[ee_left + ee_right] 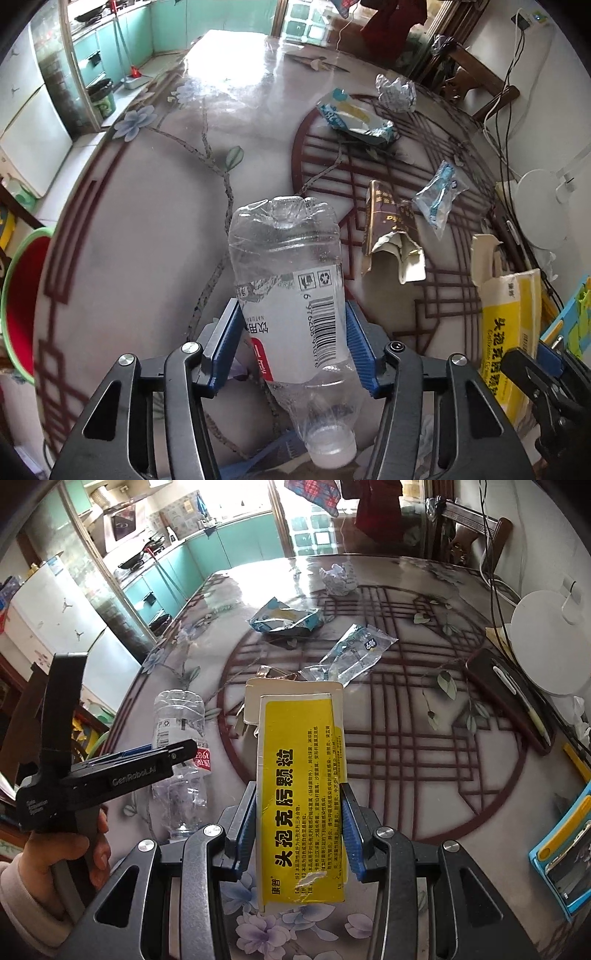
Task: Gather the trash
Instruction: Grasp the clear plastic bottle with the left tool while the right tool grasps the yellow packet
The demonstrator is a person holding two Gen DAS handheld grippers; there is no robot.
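Observation:
My left gripper (291,332) is shut on a crushed clear plastic bottle (291,280), cap end toward the camera, held above the table. My right gripper (300,819) is shut on a yellow medicine box (301,786) with a torn-open top. The box (511,332) and right gripper also show at the right of the left wrist view. The bottle (179,720) and left gripper (147,760) show at the left of the right wrist view. Loose trash lies on the table: a brown torn carton (388,225), a clear blue-printed wrapper (437,197), a blue snack bag (351,116) and crumpled foil (395,92).
A red basin with a green rim (22,295) stands below the table's left edge. A white round lamp base (550,642), a dark phone (506,698), cables and a blue phone holder (561,864) sit along the right edge. A wooden chair (476,85) stands at the far right.

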